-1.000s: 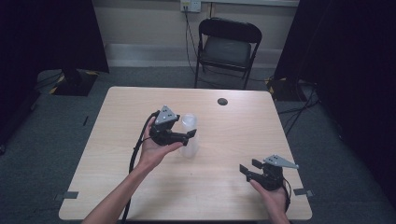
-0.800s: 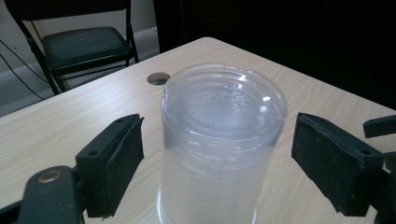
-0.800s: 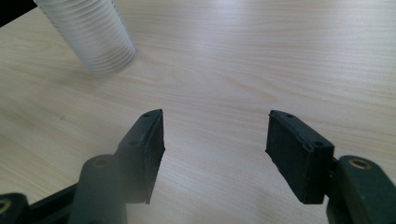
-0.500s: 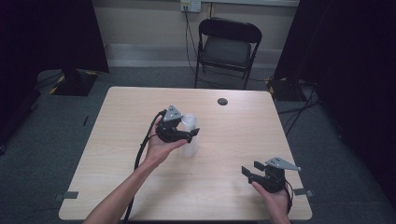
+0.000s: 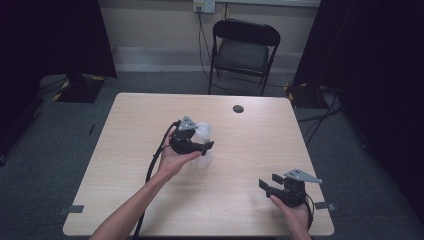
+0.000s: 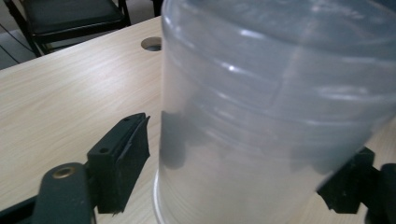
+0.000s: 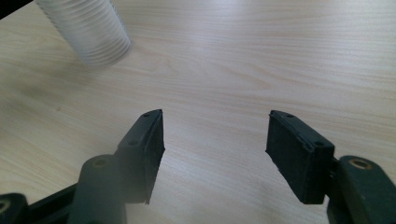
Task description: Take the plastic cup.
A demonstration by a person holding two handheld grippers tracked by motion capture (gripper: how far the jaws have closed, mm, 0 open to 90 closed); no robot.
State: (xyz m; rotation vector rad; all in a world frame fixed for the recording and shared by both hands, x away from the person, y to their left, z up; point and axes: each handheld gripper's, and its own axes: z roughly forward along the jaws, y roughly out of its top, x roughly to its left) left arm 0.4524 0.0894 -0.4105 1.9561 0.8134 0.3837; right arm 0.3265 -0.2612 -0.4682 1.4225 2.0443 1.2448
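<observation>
Left hand-held gripper [image 5: 202, 146] has its jaws around the clear plastic cup [image 5: 202, 134], which stands upside down on the counter [image 5: 125, 165] near the middle. Its jaws have just been closing and then eased open a little, with the cup between them. In the left gripper view the cup [image 6: 275, 116] sits between the two black pads; the left pad stands just off the wall with a thin gap, and whether the right pad presses on it I cannot tell. Right hand-held gripper [image 5: 267, 186] rests near the counter's near right corner, well apart from the cup, jaws spread wide with nothing between them [image 7: 215, 154]. A small round hole [image 5: 238, 108] lies in the counter toward the far edge. Beyond the counter stands a black folding chair [image 5: 243, 52].
</observation>
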